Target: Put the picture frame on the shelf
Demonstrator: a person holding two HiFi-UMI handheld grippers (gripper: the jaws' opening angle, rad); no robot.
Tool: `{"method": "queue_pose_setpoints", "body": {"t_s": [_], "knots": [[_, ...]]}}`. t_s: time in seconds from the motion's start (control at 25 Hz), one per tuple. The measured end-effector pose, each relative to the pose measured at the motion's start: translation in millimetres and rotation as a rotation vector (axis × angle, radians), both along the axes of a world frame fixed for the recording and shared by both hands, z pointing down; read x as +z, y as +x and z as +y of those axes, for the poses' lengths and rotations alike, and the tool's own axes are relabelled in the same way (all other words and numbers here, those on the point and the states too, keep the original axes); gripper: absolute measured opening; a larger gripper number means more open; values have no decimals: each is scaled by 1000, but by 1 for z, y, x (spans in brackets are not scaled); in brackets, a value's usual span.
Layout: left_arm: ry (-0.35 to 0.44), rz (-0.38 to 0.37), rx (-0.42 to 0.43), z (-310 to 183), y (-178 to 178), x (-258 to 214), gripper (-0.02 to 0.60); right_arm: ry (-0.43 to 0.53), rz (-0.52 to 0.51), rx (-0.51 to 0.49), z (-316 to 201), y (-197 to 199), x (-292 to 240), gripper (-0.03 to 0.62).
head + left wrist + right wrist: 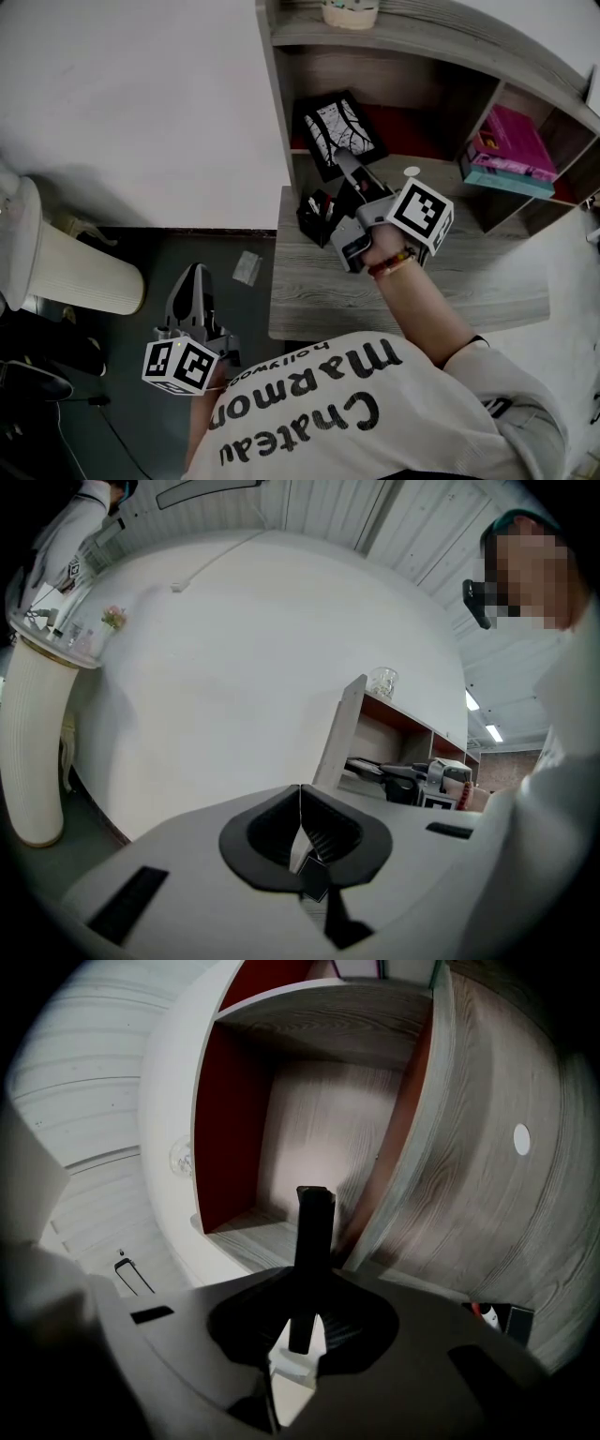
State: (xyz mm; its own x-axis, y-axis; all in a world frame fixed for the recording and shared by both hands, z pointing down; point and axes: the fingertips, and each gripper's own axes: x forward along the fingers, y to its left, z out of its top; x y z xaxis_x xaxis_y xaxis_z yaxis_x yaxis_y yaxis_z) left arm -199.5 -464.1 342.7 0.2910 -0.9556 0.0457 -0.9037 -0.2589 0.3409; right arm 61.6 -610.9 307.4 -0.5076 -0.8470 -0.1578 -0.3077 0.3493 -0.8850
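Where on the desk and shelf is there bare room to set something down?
Bare: the left cubby ahead of the picture frame, and the desk front. Crowded: pen holder at its left; pink box in the right cubby.

White wall (141,94), dark floor (131,394), grey wood-grain desk (319,305)
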Motion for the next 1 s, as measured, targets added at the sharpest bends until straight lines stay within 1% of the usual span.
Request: {"method": "queue_pose_setpoints", "body": {"t_s": [0.24, 0.6, 0.72, 1.0], "knots": [[-10, -2, 6, -1, 4, 1, 17, -32, -22, -28, -5, -9, 5, 60], [-15, -1, 21, -3, 11, 0, 17, -82, -85, -75, -10, -27, 11, 60], [-12, 1, 13, -3, 8, -1, 17, -100, -110, -85, -11, -34, 13, 60], [-12, 12, -11, -1, 0, 2, 17, -122, -125, -83, -16, -43, 13, 60]]}}
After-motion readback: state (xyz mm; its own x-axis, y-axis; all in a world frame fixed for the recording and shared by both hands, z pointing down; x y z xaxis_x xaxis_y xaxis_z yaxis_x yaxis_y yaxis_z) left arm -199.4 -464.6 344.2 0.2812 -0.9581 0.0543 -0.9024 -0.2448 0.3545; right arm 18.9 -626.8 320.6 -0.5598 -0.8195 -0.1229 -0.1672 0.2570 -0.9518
